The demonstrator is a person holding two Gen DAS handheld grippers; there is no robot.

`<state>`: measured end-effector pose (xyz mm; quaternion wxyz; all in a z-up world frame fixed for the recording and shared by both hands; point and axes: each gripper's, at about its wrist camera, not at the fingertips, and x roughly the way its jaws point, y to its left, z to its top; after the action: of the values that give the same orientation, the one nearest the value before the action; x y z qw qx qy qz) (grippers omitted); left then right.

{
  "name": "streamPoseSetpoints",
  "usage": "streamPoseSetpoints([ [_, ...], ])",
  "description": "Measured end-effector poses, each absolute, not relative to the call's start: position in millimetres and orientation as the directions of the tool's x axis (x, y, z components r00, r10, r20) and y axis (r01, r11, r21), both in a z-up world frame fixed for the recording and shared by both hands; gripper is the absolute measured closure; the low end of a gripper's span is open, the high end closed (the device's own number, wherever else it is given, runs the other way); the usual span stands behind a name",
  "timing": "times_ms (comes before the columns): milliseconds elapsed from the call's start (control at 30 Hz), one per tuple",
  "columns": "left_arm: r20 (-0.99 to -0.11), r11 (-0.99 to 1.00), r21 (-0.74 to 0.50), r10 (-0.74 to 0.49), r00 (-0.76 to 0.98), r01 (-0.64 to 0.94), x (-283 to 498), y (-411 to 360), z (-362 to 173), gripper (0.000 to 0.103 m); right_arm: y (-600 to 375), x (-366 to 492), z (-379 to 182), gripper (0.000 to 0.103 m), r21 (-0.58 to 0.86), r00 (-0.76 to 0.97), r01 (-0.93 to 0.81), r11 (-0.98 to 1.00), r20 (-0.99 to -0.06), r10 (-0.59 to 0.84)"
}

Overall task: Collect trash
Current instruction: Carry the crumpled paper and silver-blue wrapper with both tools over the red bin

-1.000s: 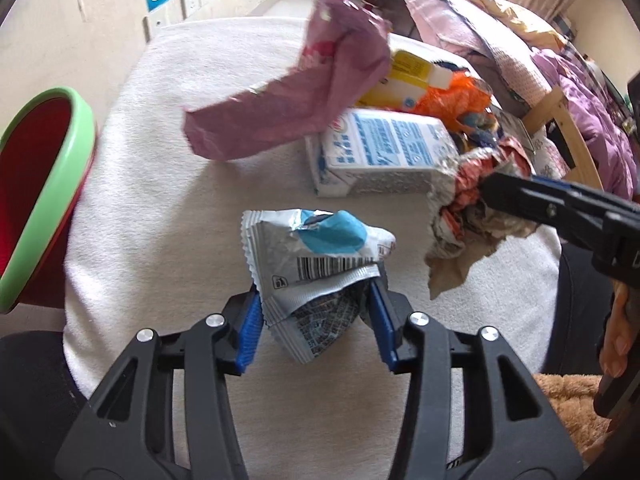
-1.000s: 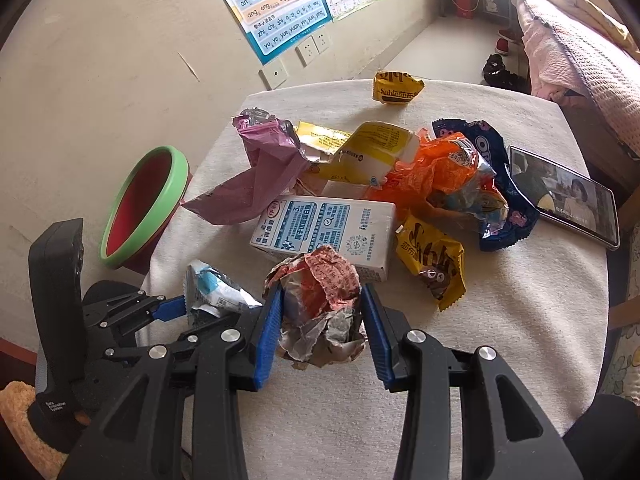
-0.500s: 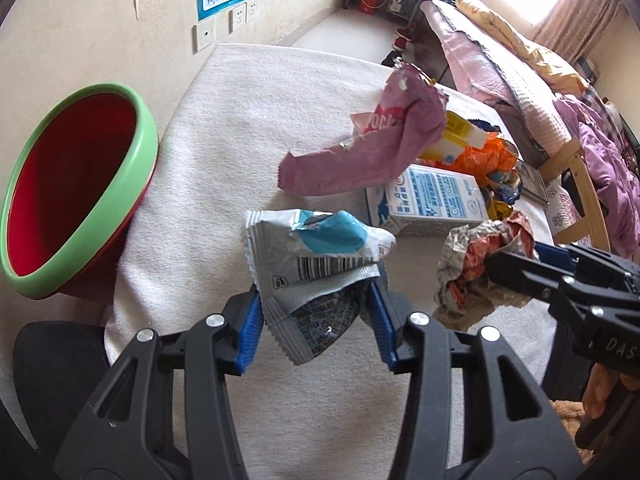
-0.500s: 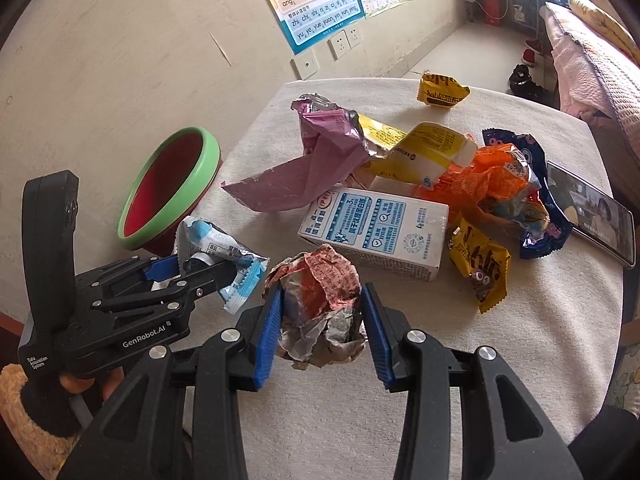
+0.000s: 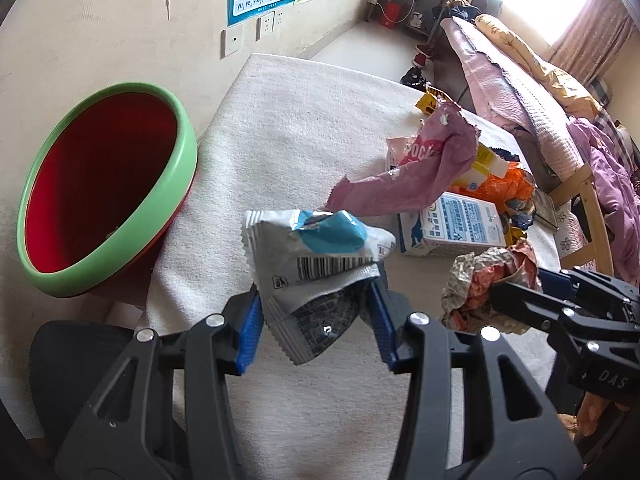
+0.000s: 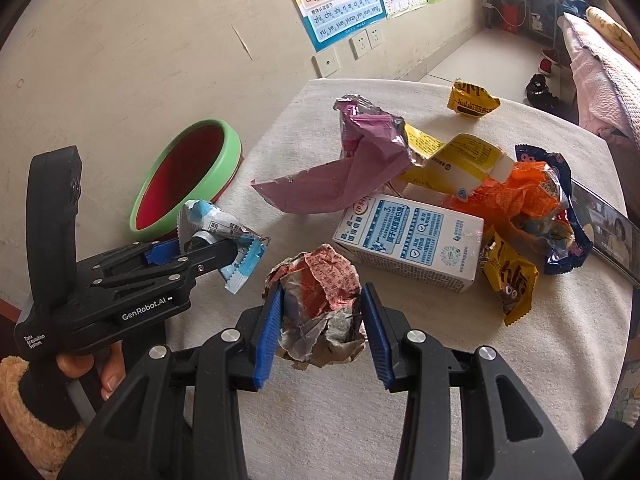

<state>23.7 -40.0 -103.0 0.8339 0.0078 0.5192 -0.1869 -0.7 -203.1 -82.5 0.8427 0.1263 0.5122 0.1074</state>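
In the left wrist view, the left gripper has its jaws clenched on a crumpled white and blue wrapper, carried clear above the worktop. A second ago the red bin with the green rim was only a sliver at the left edge; now its whole mouth shows just left of the wrapper, so the hand has swung toward it. The wrapper is not yet over the opening. To the right, the right gripper comes in with a crumpled paper ball, travelling the same way. The rest of the trash sits behind: a pink wrapper draped over a blue and white carton, with orange plastic beyond.

In the right wrist view, the right gripper grasps the paper ball between its blue pads, lifted off the cloth. The left gripper is ahead at the left, its wrapper now just in front of the bin, nearer than it was a second ago. The pile has slid rightward in view: the carton, pink wrapper, a yellow carton, orange plastic and a small yellow packet all remain on the worktop.

Both pieces look headed for the bin, the left likely to drop first; much trash is left to collect.
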Motion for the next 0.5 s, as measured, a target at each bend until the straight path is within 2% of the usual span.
streamPoseSetpoints([
  [500, -0.857, 0.962, -0.174, -0.254, 0.449, 0.212, 42.1, 0.5, -97.8, 0.058, -166.2, 15.0, -76.7, 0.063, 0.322, 0.435, -0.153, 0.934, -0.827, 0.356],
])
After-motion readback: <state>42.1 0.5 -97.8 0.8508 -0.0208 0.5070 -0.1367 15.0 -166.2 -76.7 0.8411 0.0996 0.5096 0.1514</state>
